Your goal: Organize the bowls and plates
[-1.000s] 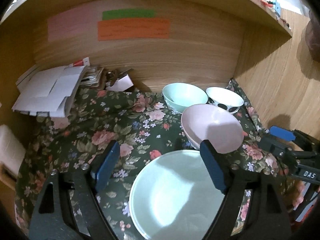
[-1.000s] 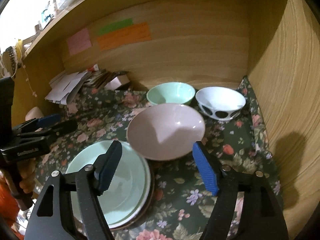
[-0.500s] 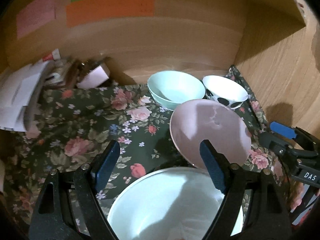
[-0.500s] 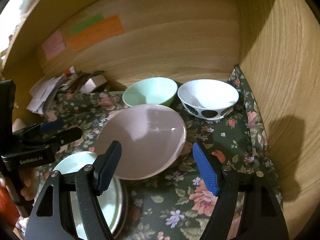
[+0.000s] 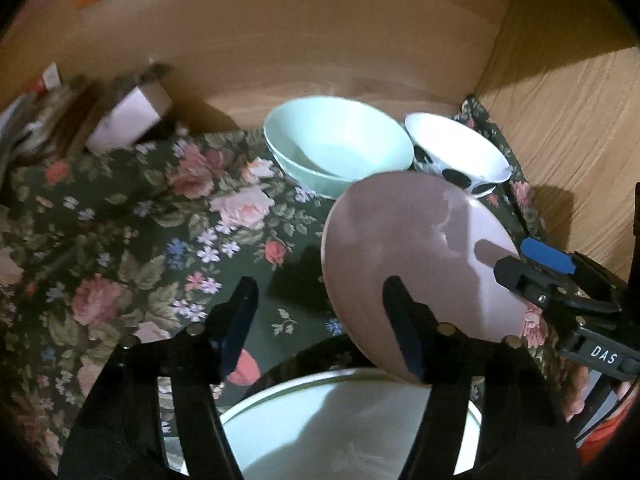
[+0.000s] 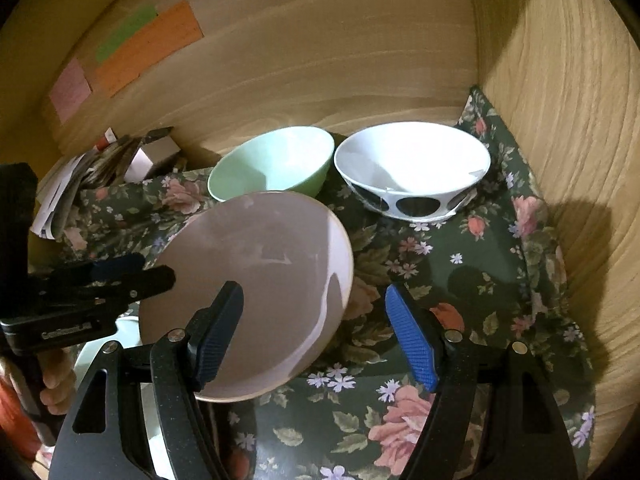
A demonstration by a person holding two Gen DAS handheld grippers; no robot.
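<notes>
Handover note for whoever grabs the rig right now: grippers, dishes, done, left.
Left gripper: jaws closing, the left rim of the pink plate between them, no pad contact visible.
Right gripper: open, straddling the plate's right rim.
Mint plate: nearest the left camera, partly under the pink plate's edge.
Mint bowl and spotted white bowl: side by side at the back wall, on the floral cloth.
Done: nothing stacked yet.
Left: probably pink plate onto the mint plate, then nest the bowls.
</notes>
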